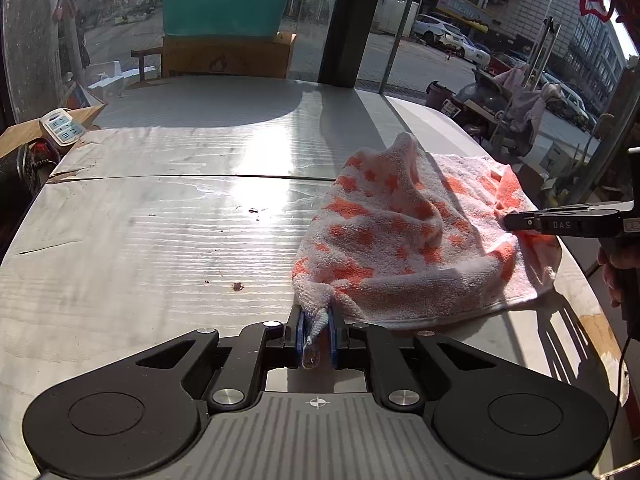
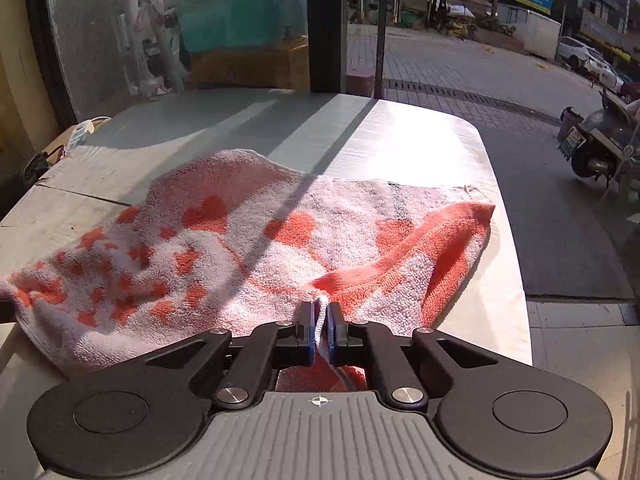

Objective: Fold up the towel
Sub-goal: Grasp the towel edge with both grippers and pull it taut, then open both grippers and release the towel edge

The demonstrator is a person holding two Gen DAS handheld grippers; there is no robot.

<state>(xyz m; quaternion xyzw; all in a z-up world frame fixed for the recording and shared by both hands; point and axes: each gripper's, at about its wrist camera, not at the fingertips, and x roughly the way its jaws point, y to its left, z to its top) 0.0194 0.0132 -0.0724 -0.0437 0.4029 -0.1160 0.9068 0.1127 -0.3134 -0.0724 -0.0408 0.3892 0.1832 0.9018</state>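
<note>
The tabletop (image 1: 180, 220) filled most of what I saw: pale, wood-grained, glaring in the sun, with a seam running across it and a few small dark specks near the middle. Behind it stood a glass wall (image 1: 120, 20) with a street, parked cars and a scooter (image 2: 596, 148) outside. At the far edge, behind the glass, sat a cardboard box (image 1: 226, 58) with a green cover on top.

The towel (image 1: 400, 232) lay rumpled on the right part of the tabletop as my left camera showed it, white terry with orange hearts and an orange band along one end. It was humped up in the middle, not flat, and one edge reached close to the tabletop's right rim. A thin shadow line crossed it in my right camera's view.

My left claw (image 1: 316, 334) was pinched shut on the towel's near left corner, a twisted white tip caught between the blue pads (image 1: 299, 334). My right claw (image 2: 320, 330) was likewise clamped on the towel, at the edge of the orange band, with a thin white hem standing between its pads. From the left camera I saw that right claw come in from the side, its black finger touching the towel's right end, and part of a hand (image 1: 618, 272) behind it.

A white power strip (image 1: 63, 126) lay at the far left.
</note>
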